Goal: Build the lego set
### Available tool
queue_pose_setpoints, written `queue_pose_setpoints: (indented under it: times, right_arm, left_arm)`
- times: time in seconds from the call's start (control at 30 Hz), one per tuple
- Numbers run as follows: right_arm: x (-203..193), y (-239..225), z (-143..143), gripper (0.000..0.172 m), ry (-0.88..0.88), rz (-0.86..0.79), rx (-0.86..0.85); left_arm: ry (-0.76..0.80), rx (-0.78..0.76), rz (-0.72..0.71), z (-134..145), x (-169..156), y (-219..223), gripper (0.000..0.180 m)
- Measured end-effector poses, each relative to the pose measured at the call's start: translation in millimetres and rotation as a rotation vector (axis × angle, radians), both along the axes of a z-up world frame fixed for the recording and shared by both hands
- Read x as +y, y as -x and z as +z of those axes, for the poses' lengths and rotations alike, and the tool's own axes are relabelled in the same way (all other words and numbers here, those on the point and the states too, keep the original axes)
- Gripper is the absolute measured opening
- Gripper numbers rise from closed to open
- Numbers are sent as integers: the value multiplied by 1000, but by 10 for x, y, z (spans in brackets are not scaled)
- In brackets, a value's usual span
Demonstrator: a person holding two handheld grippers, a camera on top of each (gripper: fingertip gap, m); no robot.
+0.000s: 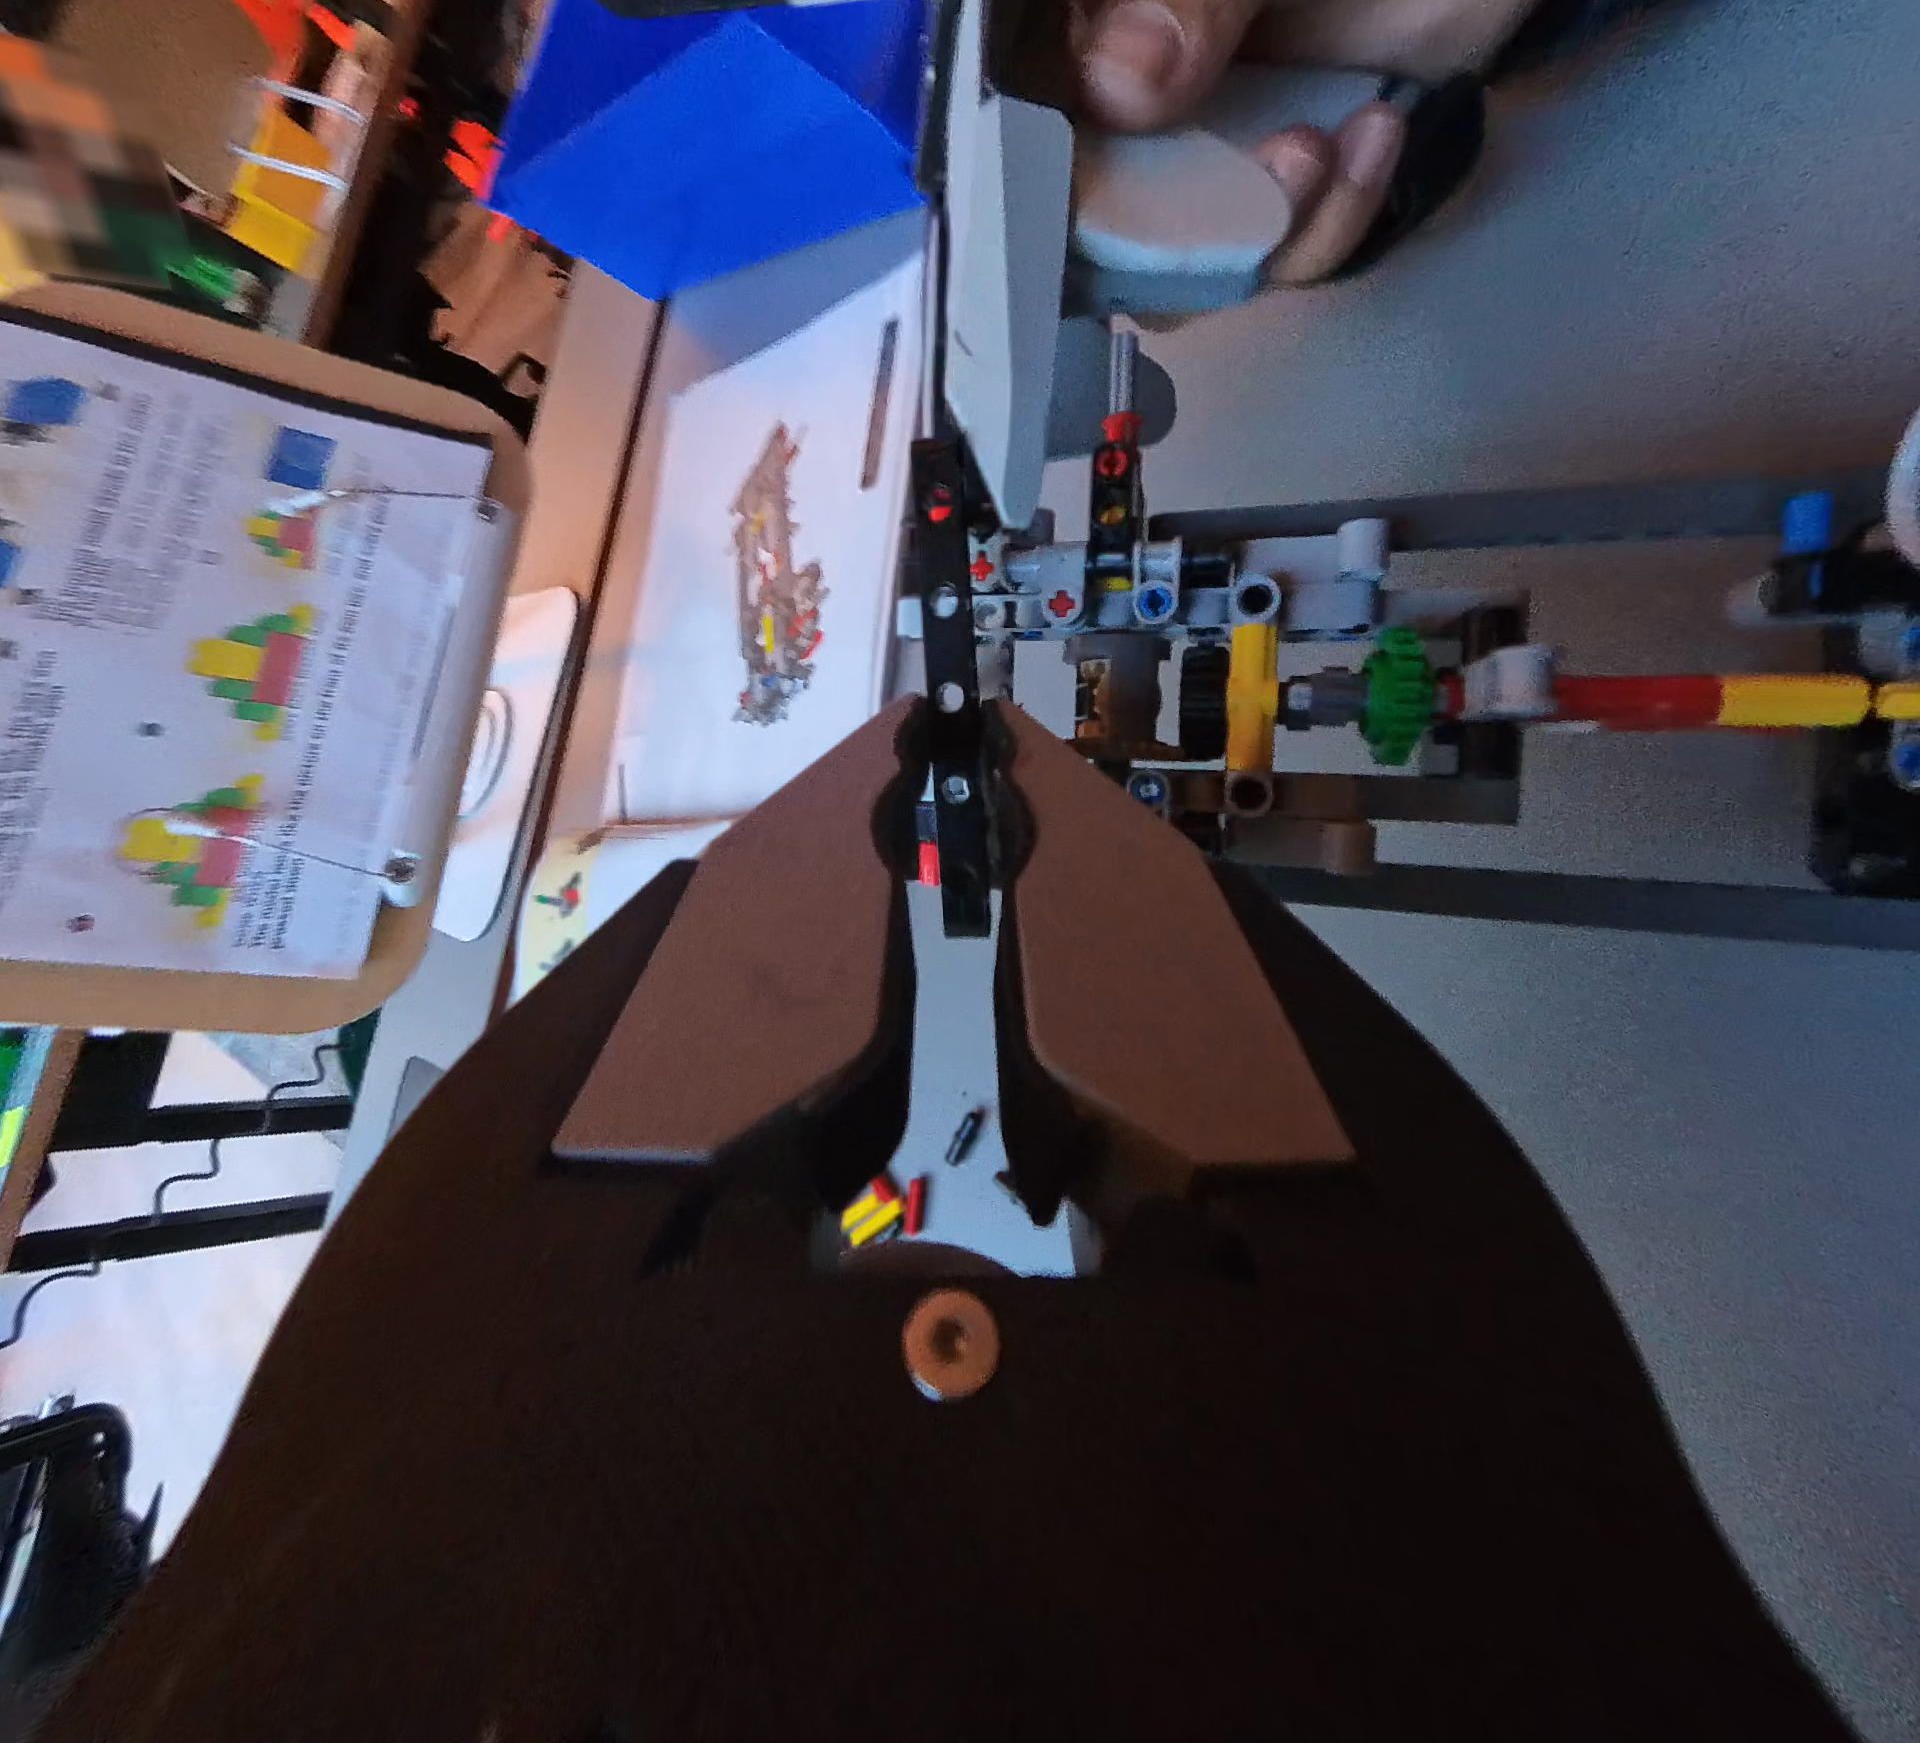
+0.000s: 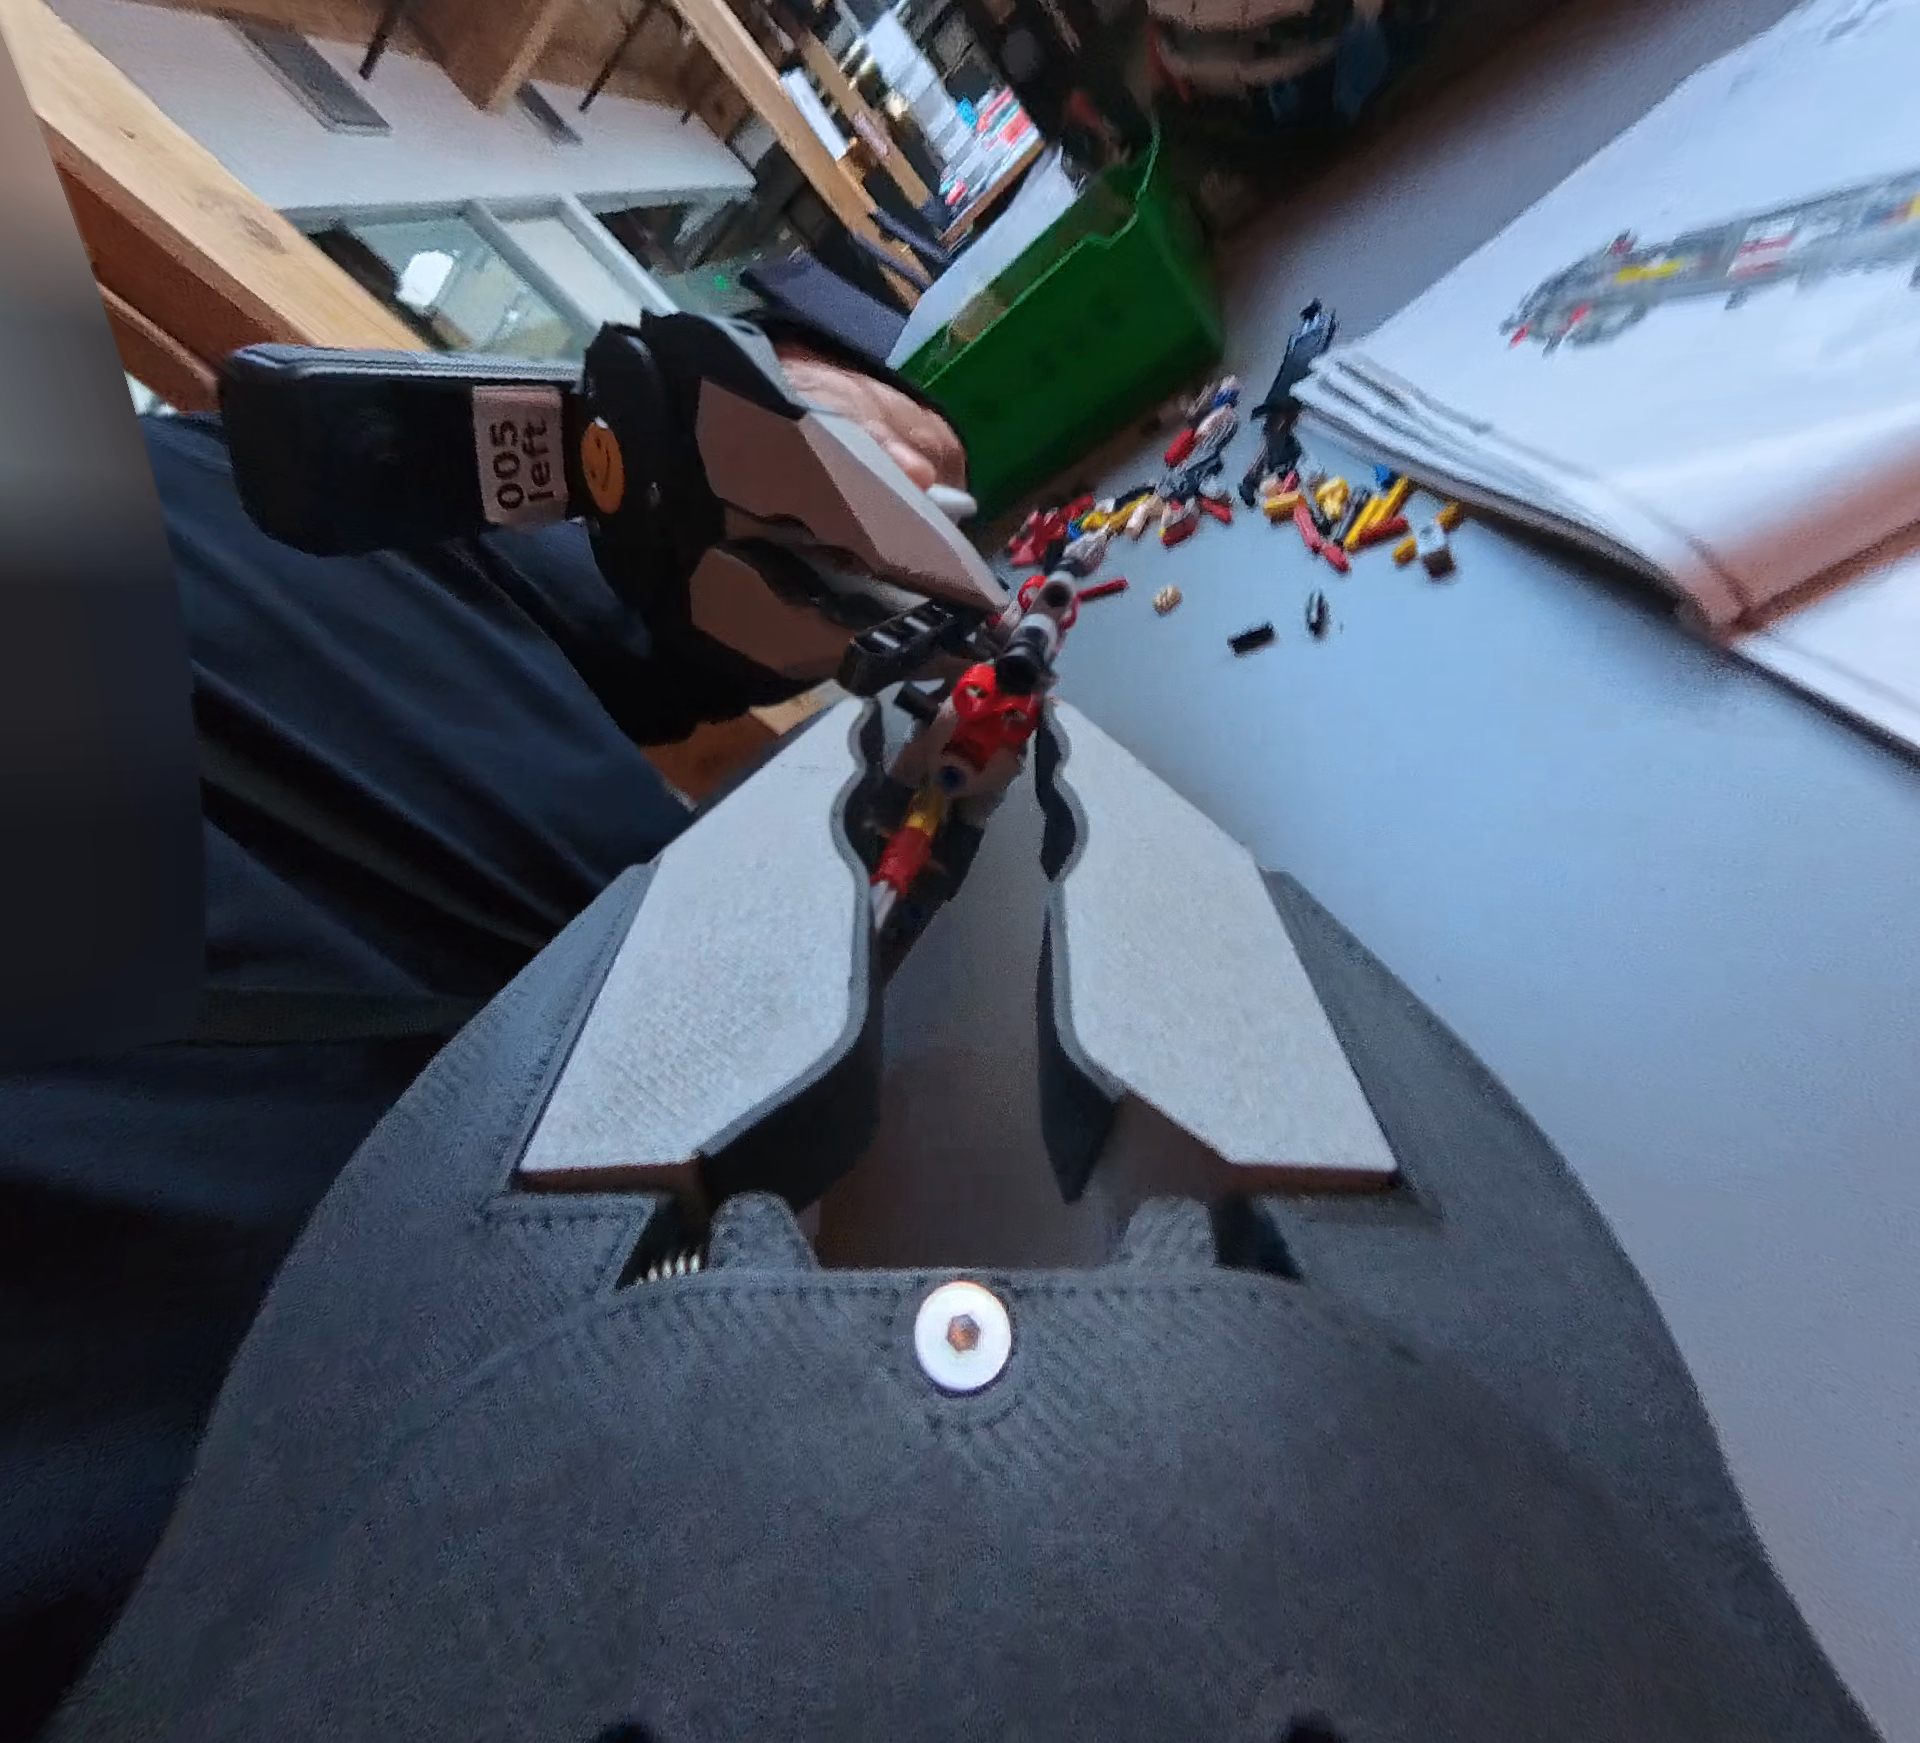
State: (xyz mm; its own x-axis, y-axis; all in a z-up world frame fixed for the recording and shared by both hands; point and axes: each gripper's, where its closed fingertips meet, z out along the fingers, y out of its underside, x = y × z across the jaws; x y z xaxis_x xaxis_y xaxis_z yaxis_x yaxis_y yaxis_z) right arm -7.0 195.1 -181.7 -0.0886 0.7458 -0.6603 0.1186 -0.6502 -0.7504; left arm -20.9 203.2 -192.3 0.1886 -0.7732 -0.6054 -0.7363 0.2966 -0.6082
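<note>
Left gripper [image 1: 951,758] pinches black beam [image 1: 948,613] thinly, right gripper [image 2: 961,758] clamps model [image 2: 982,727]; off-axis push beside model could pop joints.

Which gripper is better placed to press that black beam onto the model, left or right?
Left, probably. The left gripper already clamps the black beam against the model; the right gripper holds the model.

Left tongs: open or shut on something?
Shut. The left tongs clamp a black holed beam between both pads, its far end reaching the brick assembly.
</note>
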Motion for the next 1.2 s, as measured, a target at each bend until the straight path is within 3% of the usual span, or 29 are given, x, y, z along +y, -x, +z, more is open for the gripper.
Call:
queue_pose_setpoints:
  times: [0.27, 0.4, 0.7, 0.83, 0.9, 1.1, 1.2]
  right_arm:
    - [-124, 103, 302, 23, -228, -183, -100]
    - [-178, 137, 309, 26, -162, -164, -73]
    - [-309, 224, -282, 46, 151, 8, -95]
    - [-323, 252, -451, 52, 154, 15, -131]
    - [-309, 268, -532, 51, 130, 8, -174]
    - [-264, 306, -713, 42, 93, -15, -291]
    - [-263, 314, -804, 48, 92, -12, -352]
  left_arm:
    - [-28, -75, 49, 332, -148, 65, 6]
    - [-135, -68, 43, 363, -197, 97, 6]
    - [40, -60, -44, -250, -263, 212, 7]
    - [246, -69, -7, -498, -246, 304, 7]
    - [323, -96, 7, -490, -253, 293, 7]
    - [483, -59, 56, -510, -219, 163, 16]
    - [488, -2, 74, -600, -140, 143, 6]
